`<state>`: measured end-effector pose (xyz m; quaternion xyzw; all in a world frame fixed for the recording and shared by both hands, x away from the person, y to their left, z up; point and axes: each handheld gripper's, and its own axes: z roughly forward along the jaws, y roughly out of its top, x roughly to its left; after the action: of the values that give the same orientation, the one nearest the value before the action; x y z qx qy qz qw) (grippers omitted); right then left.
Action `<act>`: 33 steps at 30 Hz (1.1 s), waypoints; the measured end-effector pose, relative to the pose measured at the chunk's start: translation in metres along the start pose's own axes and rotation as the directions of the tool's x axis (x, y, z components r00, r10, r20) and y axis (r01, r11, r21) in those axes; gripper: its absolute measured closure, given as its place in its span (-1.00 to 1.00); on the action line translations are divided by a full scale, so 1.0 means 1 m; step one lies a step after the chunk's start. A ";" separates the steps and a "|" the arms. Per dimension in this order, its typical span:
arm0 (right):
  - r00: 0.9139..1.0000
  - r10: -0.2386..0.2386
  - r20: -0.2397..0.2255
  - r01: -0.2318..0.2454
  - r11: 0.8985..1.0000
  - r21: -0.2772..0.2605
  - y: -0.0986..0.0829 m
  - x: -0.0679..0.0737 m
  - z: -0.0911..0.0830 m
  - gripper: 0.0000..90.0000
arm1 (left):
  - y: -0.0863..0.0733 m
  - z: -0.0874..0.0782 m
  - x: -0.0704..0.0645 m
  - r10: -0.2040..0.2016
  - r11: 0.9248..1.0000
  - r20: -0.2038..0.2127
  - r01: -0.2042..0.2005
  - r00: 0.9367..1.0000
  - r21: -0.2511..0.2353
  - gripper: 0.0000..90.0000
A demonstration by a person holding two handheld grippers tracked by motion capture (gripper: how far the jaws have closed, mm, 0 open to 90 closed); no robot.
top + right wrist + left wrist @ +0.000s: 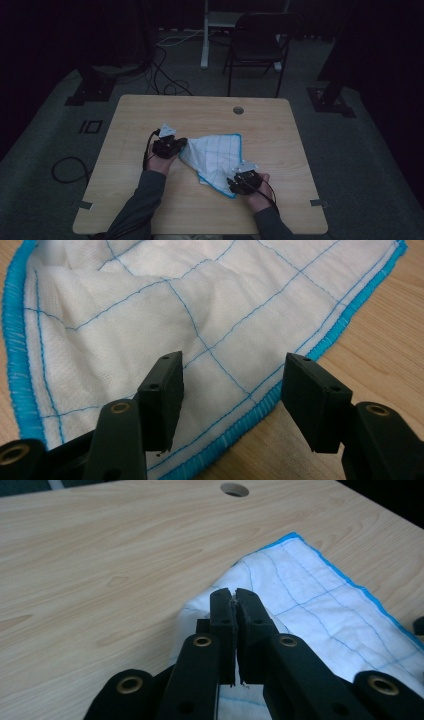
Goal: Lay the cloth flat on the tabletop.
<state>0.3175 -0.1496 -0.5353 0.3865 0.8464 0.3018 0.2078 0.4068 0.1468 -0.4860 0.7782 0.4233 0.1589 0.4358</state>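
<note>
Claws first: the left claw is clamped on a fold of the white, blue-gridded, blue-edged cloth; the right claw gapes astride its hem ahead. Closing squarely over that hem, then lifting evenly off the pale wooden surface, seems wisest.

I see a white cloth crossed by a thin blue grid of stitching, edged in bright blue. My desk is pale wood grain. Both grippers' jaws are black, with brass-coloured rivets. The floor is grey carpet.
</note>
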 end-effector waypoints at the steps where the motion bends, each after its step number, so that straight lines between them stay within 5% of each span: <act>1: 1.000 0.001 0.000 -0.001 1.000 0.000 0.000 0.000 0.000 -0.05 | 0.000 0.004 0.001 -0.001 1.000 0.002 0.001 1.000 0.012 0.90; 5: 1.000 0.002 -0.001 -0.002 1.000 -0.004 -0.001 0.000 0.000 -0.05 | -0.005 0.014 0.006 0.000 0.998 -0.001 0.000 1.000 0.058 0.64; 10: 1.000 0.005 -0.002 -0.005 1.000 -0.004 -0.001 0.000 0.000 -0.05 | -0.010 0.001 0.010 -0.003 0.999 -0.007 0.003 1.000 0.041 0.43; 23: 1.000 -0.001 0.001 0.001 1.000 -0.010 -0.001 0.001 0.000 -0.03 | -0.036 -0.042 0.009 0.000 1.000 -0.008 0.000 1.000 0.009 0.45; 33: 1.000 0.001 0.000 -0.001 1.000 -0.011 -0.002 0.001 0.000 -0.02 | -0.073 -0.035 0.003 -0.007 0.994 -0.002 0.007 1.000 0.106 0.35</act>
<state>0.3163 -0.1501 -0.5363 0.3855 0.8446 0.3066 0.2098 0.3494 0.1871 -0.5259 0.7987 0.4343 0.1350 0.3940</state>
